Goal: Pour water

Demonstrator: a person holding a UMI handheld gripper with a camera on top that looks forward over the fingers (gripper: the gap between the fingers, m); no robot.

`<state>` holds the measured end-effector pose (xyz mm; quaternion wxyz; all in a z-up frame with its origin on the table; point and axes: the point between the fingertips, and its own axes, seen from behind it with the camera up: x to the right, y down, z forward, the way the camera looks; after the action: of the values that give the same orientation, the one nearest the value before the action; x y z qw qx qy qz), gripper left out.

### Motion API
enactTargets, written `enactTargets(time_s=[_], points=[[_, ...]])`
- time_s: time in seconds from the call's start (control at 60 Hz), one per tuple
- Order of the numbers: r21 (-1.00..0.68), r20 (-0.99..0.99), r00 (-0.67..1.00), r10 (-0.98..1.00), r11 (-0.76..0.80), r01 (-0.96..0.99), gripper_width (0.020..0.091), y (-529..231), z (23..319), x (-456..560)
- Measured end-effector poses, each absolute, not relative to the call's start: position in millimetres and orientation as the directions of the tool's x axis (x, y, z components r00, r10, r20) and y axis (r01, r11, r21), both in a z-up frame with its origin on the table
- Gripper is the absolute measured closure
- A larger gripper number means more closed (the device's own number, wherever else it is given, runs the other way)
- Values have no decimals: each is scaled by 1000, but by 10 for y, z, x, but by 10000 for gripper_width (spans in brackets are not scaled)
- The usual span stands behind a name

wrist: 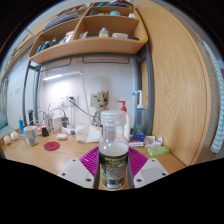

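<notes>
Both fingers (90,162), their pink pads facing inward, are pressing against the sides of a clear bottle (113,150), so the gripper (113,172) is grasping it with the bottle standing upright between them, its dark label low on the body and its white cap on top. Beyond the bottle, a wooden desk (50,162) is carrying a round pink coaster (52,146), a red-capped pump bottle (124,110) and other small clutter, while a wooden shelf (85,42) is hanging on the wall above.
</notes>
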<state>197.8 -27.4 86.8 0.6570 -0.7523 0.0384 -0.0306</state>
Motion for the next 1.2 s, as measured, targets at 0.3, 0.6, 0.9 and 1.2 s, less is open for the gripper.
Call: enactTargets(time_s=[0.3, 0.6, 0.9, 1.2], points=[[-987, 23, 994, -106, -161, 6, 843, -270, 861, 2008], [-930, 334, 940, -68, -184, 318, 842, -41, 1159, 1799], [-398, 917, 398, 34, 6, 917, 841, 844, 1740, 267], [220, 976, -218, -27, 159, 962, 842, 1348, 1711, -1027]])
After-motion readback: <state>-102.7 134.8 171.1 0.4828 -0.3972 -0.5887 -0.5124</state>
